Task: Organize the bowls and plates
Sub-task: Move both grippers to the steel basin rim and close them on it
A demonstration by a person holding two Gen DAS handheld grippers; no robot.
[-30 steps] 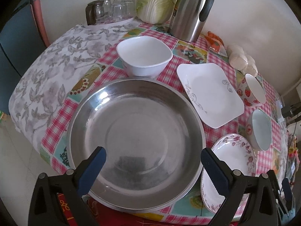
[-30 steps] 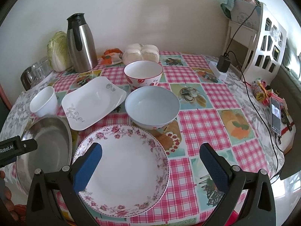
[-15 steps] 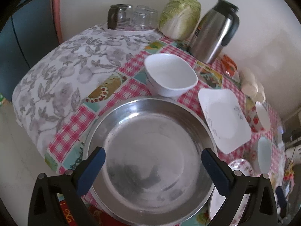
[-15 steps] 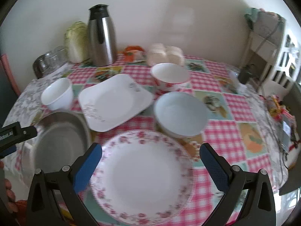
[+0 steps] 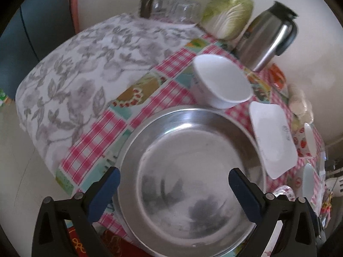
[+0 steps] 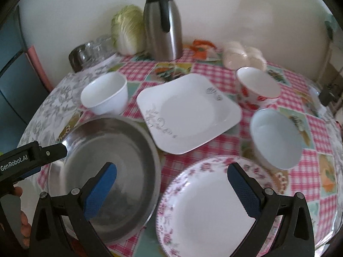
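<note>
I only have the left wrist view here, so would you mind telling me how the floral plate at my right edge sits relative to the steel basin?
Observer: In the right wrist view the floral plate lies beside the steel basin, toward its right; whether the rims touch I cannot tell.
Operator: Thank you. Where is the right gripper?
Observer: The right gripper is open, one finger over the basin and the other over the floral plate.
Operator: And the pale bowl I barely see?
Observer: The light blue bowl stands upright behind the floral plate, looks empty, with the strawberry bowl beyond it.
</note>
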